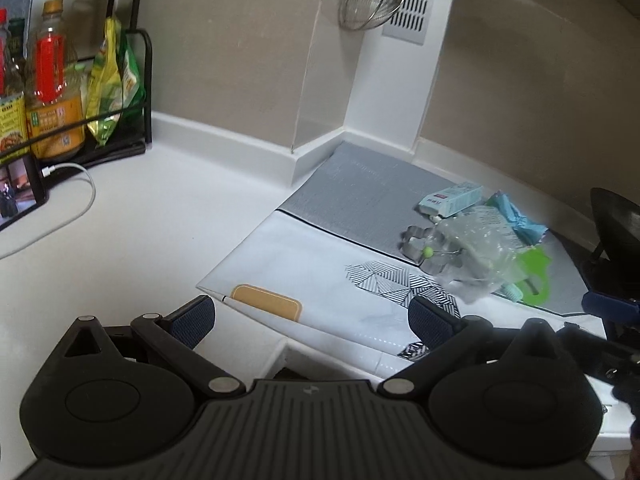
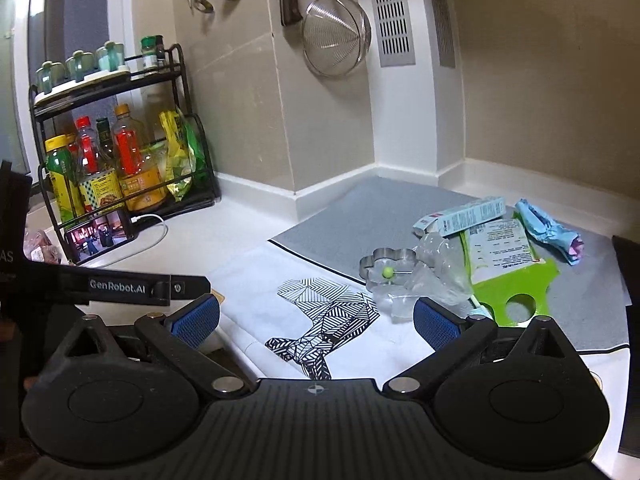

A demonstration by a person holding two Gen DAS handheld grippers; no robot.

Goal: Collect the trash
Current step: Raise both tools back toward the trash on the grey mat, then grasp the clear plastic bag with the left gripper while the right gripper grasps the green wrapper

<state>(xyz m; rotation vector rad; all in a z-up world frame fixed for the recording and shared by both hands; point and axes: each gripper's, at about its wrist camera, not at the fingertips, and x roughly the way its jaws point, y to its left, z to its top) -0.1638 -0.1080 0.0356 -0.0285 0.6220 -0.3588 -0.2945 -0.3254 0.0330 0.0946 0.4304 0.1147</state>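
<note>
A pile of trash lies on the grey mat (image 2: 360, 216) at the right of the counter: a light blue carton (image 2: 460, 218) (image 1: 450, 199), a crumpled blue wrapper (image 2: 548, 228) (image 1: 516, 216), clear crumpled plastic (image 2: 432, 272) (image 1: 476, 252), a green and white package (image 2: 508, 264) (image 1: 534, 276), and a metal flower-shaped cutter (image 2: 384, 260) (image 1: 414, 242). My left gripper (image 1: 312, 320) is open and empty, short of the pile and to its left. My right gripper (image 2: 316, 320) is open and empty, just in front of the pile above a white patterned sheet (image 2: 320, 312).
A black rack (image 2: 120, 184) with bottles and snack bags stands at the back left. A phone (image 2: 100, 236) with a white cable leans in front of it. A metal strainer (image 2: 336, 36) hangs on the wall. The left gripper's arm (image 2: 120, 284) shows at the left.
</note>
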